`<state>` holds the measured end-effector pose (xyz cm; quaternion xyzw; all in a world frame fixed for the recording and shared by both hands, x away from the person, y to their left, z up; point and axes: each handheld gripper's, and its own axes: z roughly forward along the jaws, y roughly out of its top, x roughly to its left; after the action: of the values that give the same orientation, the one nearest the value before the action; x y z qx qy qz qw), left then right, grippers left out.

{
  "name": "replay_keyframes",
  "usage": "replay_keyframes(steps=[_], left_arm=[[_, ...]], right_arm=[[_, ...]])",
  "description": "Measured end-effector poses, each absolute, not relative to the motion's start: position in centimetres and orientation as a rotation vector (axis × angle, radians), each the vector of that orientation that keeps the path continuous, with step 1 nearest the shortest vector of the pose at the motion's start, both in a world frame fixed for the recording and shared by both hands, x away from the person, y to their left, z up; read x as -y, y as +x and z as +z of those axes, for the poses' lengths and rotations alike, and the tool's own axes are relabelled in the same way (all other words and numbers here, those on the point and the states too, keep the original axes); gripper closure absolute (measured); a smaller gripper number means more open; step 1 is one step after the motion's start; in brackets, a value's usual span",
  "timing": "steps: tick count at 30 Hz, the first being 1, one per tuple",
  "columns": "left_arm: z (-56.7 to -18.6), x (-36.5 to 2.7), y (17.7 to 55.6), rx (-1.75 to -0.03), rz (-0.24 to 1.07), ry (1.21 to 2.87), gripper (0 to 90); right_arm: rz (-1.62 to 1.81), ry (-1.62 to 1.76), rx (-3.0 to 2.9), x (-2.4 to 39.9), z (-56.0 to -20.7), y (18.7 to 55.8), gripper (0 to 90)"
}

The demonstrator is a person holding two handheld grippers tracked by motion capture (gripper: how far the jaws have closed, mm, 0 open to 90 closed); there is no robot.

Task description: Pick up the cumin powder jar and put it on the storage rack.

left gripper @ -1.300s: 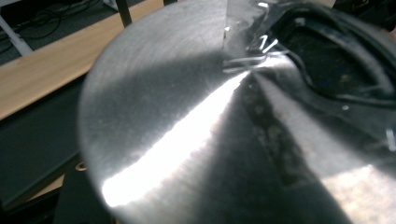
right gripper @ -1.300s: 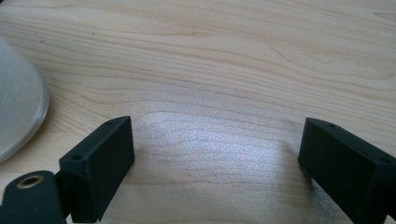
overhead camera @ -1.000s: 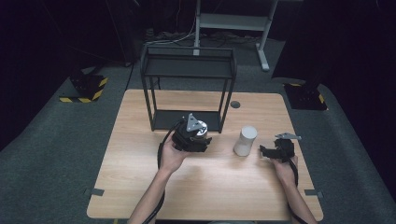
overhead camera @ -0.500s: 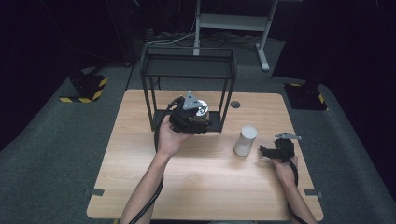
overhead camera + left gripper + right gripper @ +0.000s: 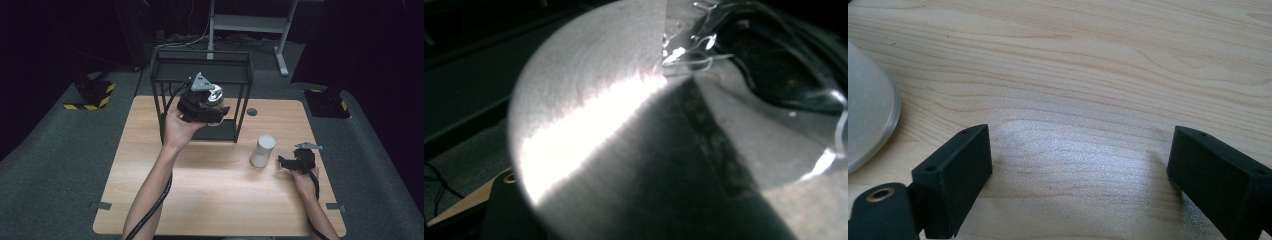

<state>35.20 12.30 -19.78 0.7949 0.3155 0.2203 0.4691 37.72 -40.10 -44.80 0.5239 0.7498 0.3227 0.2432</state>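
Since the earlier frames the left gripper (image 5: 214,106) has climbed from the tabletop at the centre of the high view up toward the top of the black wire shelf (image 5: 202,56), carrying a round silvery metal thing, most likely a cup or lid, (image 5: 216,93) with it. The jaws are clamped on that metal thing, whose brushed, brightly lit side (image 5: 589,125) lies right up against the lens in the left gripper view, with a crumpled clear film at the upper right; what exactly it is I cannot tell. It now hangs in mid-frame, level with the shelf's upper tier and just in front of it, above the shelf's lower tray. I judge the lift is nearly done, and the next step would be to carry the piece forward over the top tier and set it down without knocking the frame. The right gripper (image 5: 291,162) has not moved: it rests at the lower right of the high view on the wooden table (image 5: 210,200), jaws apart with bare wood between them, just beside the white cup (image 5: 263,150), whose pale edge (image 5: 868,125) shows at the left of the right gripper view.
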Motion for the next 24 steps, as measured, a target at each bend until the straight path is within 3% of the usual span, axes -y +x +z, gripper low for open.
replay_keyframes(steps=[24], left_arm=[[-15.0, -11.9, 38.4, -0.943, 0.657, 1.888, 30.6]], right_arm=[[0.882, 1.432, -2.048, 40.1, -44.8, 37.7, 10.4]])
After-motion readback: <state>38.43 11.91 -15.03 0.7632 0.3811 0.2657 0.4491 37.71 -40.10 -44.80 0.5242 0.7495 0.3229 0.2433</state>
